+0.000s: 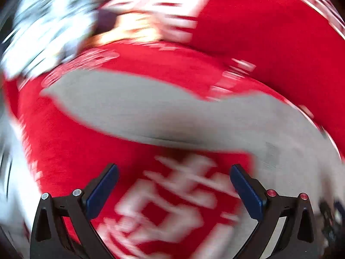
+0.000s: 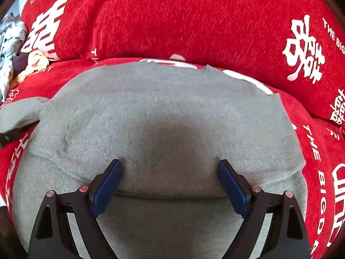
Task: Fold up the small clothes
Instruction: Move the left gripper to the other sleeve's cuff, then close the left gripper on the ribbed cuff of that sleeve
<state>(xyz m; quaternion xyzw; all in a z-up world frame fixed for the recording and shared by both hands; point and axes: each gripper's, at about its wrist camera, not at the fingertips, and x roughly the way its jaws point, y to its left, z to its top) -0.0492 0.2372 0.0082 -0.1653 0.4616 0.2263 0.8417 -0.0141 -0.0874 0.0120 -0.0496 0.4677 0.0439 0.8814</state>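
A red cover [image 2: 172, 21] with white characters and lettering spreads over a soft seat and its backrest. The grey garment [image 2: 163, 112] lies flat on it, partly folded. The right gripper [image 2: 170, 168] stands wide open over the garment, holding nothing. The right view alone shows a heap of clothes [image 2: 13, 49] at far left. The blurred left view shows the left gripper [image 1: 174, 172] wide open and empty above a white character [image 1: 163, 207], the garment beyond.

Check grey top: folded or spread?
Partly folded: the grey top has a doubled-over edge across its lower part; one sleeve sticks out sideways.
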